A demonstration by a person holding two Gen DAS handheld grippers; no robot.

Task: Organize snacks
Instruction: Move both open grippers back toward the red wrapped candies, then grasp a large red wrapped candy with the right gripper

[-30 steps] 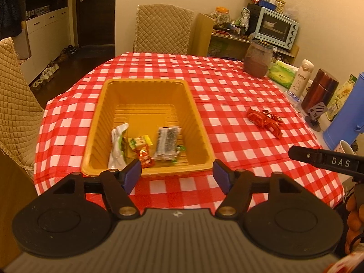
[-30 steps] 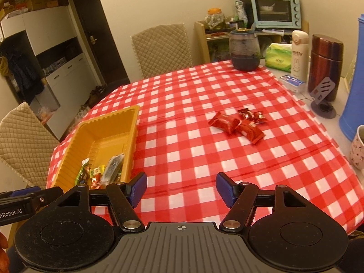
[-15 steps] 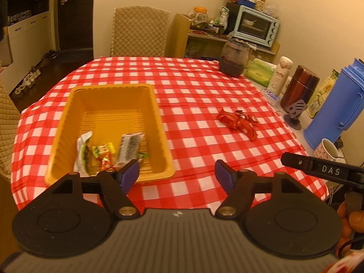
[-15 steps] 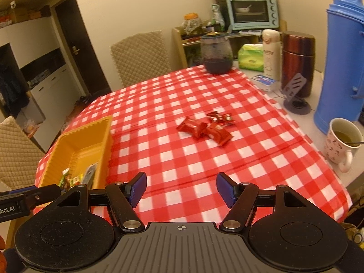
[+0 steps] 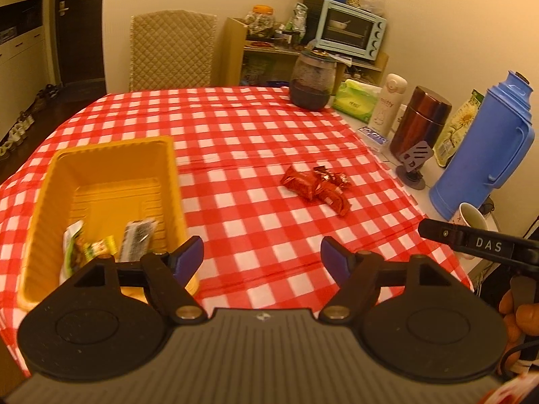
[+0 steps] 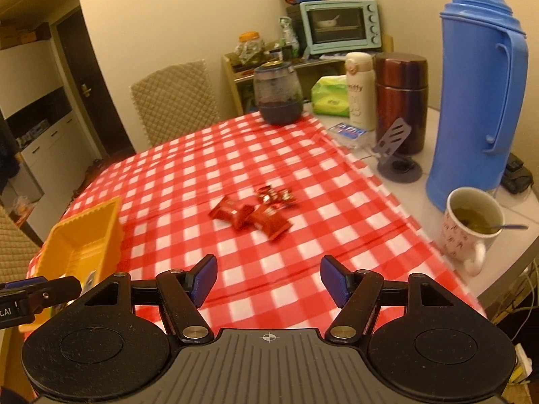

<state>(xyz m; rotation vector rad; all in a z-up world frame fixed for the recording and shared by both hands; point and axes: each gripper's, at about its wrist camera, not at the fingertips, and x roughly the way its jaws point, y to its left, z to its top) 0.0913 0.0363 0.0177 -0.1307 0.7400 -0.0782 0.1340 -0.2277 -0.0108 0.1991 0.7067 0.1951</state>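
Roughly three red snack packets [image 6: 253, 213] clustered on tablecloth [image 6: 188, 171]; one yellow bin [image 5: 101, 181].

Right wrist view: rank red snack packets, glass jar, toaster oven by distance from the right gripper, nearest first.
From the right gripper:
1. Red snack packets, mid-table, straight ahead.
2. Glass jar, at the table's far edge.
3. Toaster oven, on the shelf by the back wall.

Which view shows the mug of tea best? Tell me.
The right wrist view: the mug stands whole on the bare table edge, its liquid and spoon visible. The left wrist view shows only its rim behind the right hand-held gripper's finger.
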